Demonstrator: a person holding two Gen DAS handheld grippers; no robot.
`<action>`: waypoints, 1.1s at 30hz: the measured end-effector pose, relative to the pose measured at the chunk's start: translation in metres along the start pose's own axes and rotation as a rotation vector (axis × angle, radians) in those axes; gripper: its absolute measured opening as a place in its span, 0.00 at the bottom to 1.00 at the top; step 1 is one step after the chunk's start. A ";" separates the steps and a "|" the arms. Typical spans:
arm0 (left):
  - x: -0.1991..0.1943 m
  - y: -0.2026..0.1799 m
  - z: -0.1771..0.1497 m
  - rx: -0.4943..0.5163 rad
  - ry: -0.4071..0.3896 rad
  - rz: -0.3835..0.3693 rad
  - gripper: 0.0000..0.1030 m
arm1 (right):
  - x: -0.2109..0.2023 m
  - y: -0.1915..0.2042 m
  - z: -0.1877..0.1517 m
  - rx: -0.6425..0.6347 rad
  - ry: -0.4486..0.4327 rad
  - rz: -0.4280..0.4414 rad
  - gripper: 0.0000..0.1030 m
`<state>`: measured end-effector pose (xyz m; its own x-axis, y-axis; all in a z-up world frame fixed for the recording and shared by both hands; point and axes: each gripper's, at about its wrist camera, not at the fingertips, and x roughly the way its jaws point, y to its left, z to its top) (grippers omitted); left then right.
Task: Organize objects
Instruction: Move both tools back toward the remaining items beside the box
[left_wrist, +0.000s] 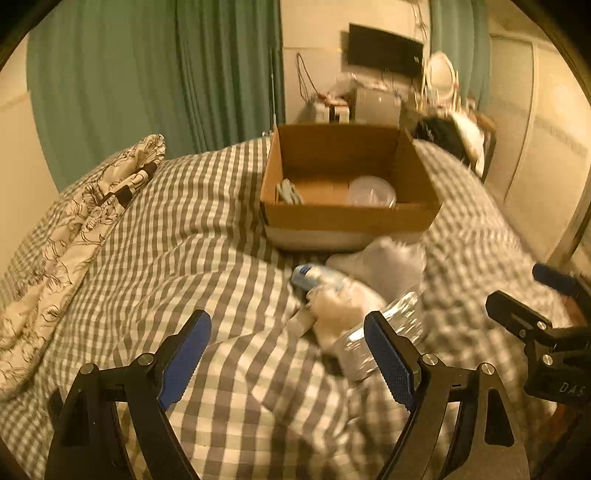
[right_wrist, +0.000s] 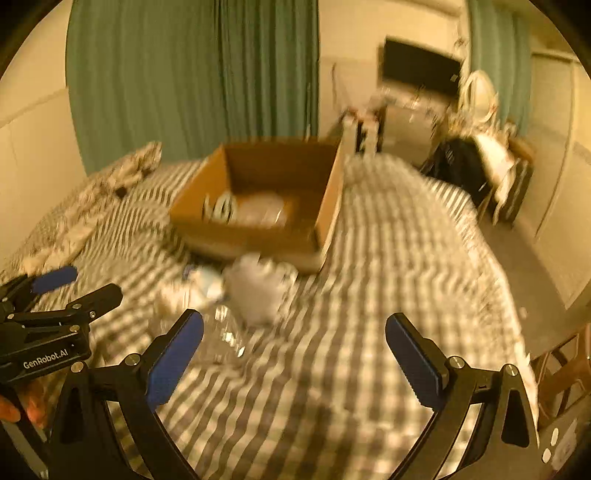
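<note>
Several loose household items lie heaped on a grey-and-white checked bedspread (left_wrist: 207, 236) just in front of an open brown cardboard box (left_wrist: 347, 218)

The heap holds a blue-capped plastic bottle (left_wrist: 314, 277), a crumpled white bag (left_wrist: 388, 266), a fluffy white item (left_wrist: 343, 310) and a silvery foil packet (left_wrist: 369, 343); inside the box sit a clear round plastic container (left_wrist: 371, 191) and a pale bundle (left_wrist: 290, 192) at its left wall. The left gripper (left_wrist: 288, 354) hovers over the bedspread, jaws spread wide and holding nothing, its right finger beside the foil packet. The right gripper (right_wrist: 295, 354) is likewise wide open and empty. A floral patterned pillow (left_wrist: 74, 236) lies at the bed's left edge
</note>
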<state>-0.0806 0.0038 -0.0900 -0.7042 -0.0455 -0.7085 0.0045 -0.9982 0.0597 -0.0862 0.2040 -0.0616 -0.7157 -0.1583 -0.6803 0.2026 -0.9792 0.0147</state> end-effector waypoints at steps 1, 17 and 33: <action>0.002 0.001 -0.001 0.003 0.008 0.003 0.85 | 0.005 0.004 -0.002 -0.007 0.013 -0.003 0.96; 0.016 0.045 -0.011 -0.014 0.075 0.036 0.85 | 0.067 0.069 -0.010 -0.179 0.177 0.117 0.96; 0.024 0.069 -0.020 -0.110 0.099 -0.051 0.85 | 0.121 0.102 -0.017 -0.241 0.325 0.070 0.95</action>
<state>-0.0827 -0.0673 -0.1169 -0.6321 0.0070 -0.7749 0.0520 -0.9973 -0.0514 -0.1412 0.0865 -0.1548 -0.4541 -0.1371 -0.8803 0.4217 -0.9035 -0.0768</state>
